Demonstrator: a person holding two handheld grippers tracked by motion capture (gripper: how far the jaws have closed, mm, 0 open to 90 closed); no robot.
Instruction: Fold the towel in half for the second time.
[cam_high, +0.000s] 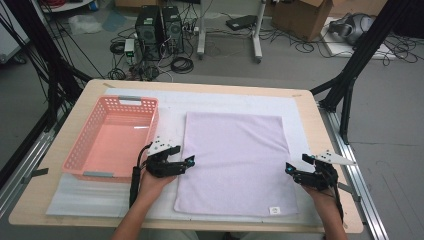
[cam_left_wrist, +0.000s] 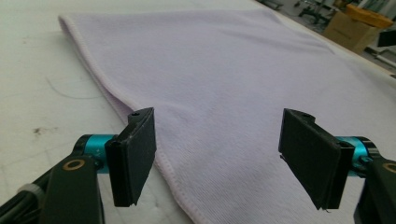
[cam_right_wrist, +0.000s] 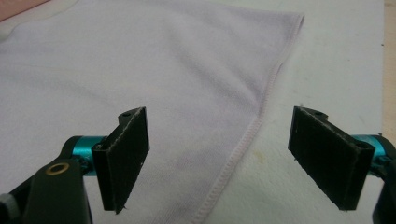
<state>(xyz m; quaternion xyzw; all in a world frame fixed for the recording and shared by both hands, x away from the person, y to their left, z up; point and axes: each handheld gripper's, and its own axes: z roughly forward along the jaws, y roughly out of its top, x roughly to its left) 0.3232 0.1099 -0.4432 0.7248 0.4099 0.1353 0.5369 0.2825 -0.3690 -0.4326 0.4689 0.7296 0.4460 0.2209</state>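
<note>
A lilac towel (cam_high: 232, 160) lies flat on a white mat (cam_high: 90, 200) in the middle of the table. My left gripper (cam_high: 190, 161) hovers at the towel's left edge, jaws open and pointing inward. In the left gripper view the towel (cam_left_wrist: 224, 70) and its hemmed edge run between the spread jaws of that gripper (cam_left_wrist: 224, 161), with nothing pinched. My right gripper (cam_high: 289, 168) is at the towel's right edge, also open. In the right gripper view the towel (cam_right_wrist: 140, 70) shows its hem passing between the wide jaws of that gripper (cam_right_wrist: 226, 161), untouched.
A pink plastic basket (cam_high: 82, 140) stands on the table's left side, right behind my left gripper. The wooden table (cam_high: 310, 107) ends close to my right hand. Black frame posts, cables and computer towers stand on the floor beyond.
</note>
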